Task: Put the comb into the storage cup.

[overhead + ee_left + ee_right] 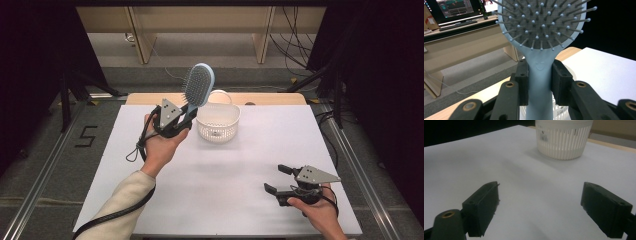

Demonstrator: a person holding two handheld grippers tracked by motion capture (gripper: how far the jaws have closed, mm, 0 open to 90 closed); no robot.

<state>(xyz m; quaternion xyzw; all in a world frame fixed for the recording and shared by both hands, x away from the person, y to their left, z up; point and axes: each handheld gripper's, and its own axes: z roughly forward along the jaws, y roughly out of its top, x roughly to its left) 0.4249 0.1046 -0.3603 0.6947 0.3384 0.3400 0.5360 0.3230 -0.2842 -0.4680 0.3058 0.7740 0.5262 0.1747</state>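
Note:
A light-blue hairbrush (198, 86) is held up in the air by its handle, bristle pad towards me. My left gripper (183, 118) is shut on that handle, just left of the white slotted basket (218, 121). In the left gripper view the hairbrush (540, 72) stands upright between the two black pads, and my left gripper (540, 85) clamps it on both sides. My right gripper (277, 178) rests low over the table's front right corner, open, with nothing between its fingers. The right gripper view has the right gripper (546, 208) wide apart, pointing at the basket (563, 137).
The white table top (220, 175) spans the middle, with a wooden strip at its far edge. Black stands and cables flank both sides. A desk with a monitor (455, 10) shows behind the brush in the left gripper view.

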